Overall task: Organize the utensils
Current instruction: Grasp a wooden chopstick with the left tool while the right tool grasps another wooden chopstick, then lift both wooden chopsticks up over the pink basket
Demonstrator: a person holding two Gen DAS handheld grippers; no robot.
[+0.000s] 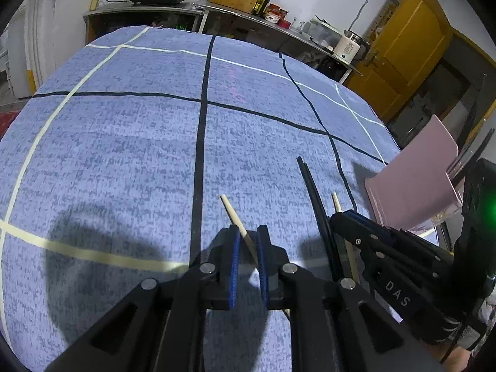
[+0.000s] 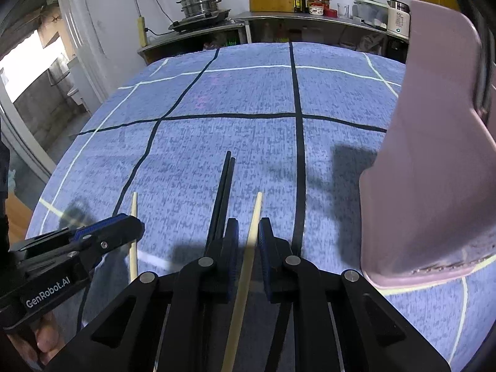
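Note:
My left gripper (image 1: 248,241) is shut on a pale wooden chopstick (image 1: 235,217), whose tip sticks out past the pads; it also shows in the right wrist view (image 2: 134,226), held by the left gripper (image 2: 124,226). My right gripper (image 2: 248,235) stands nearly shut around a second wooden chopstick (image 2: 252,226); the pads look close to it, but contact is unclear. This chopstick (image 1: 338,207) and the right gripper (image 1: 347,220) also show in the left wrist view. A pair of black chopsticks (image 2: 224,186) (image 1: 313,192) lies on the blue cloth between the two grippers.
A pink plastic holder (image 2: 434,155) (image 1: 412,179) stands on the cloth right of the right gripper. The blue checked tablecloth (image 2: 248,99) covers the table. A steel counter with pots (image 2: 201,3) and bottles lies behind.

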